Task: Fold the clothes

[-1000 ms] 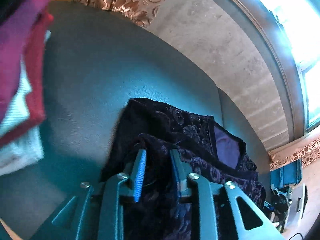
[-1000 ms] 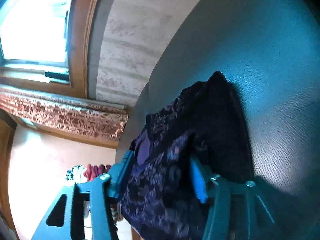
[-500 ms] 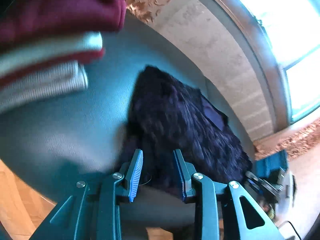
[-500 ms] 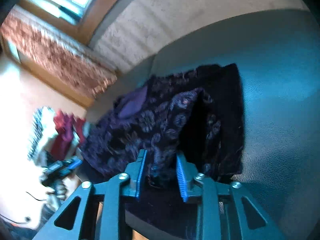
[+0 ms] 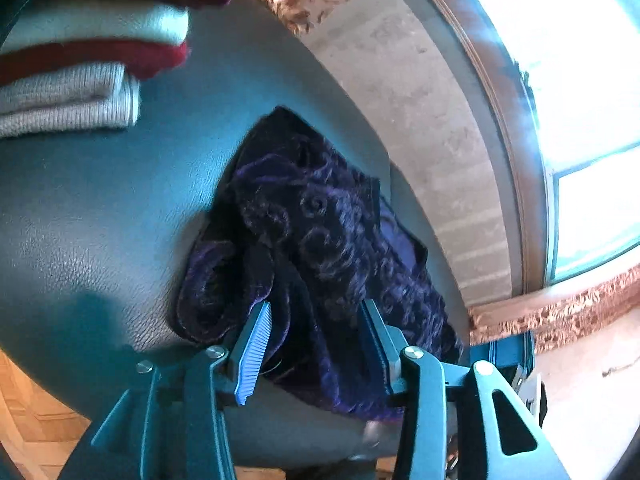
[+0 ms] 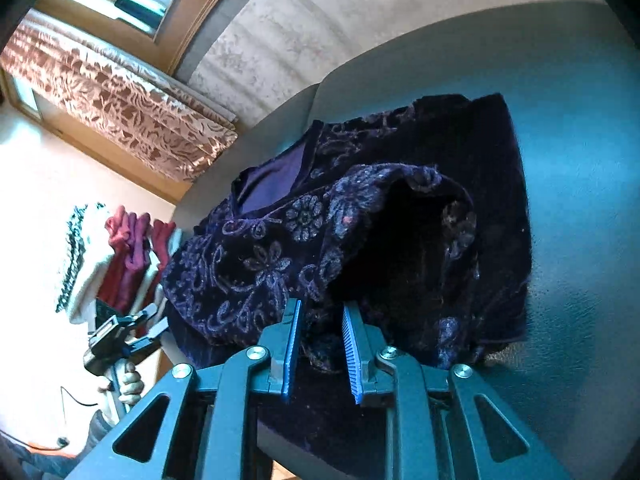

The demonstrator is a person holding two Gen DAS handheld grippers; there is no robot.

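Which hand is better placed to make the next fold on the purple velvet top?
Right, probably. The right gripper has just been closing on a fold of the velvet top at its near edge; the left gripper has just been opening, fabric loose between its fingers.

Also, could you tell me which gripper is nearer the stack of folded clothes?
Left. The left gripper, jaws just opening around the velvet garment, is at the end facing the stack of folded clothes; the right gripper, just closed on fabric, is at the other end.
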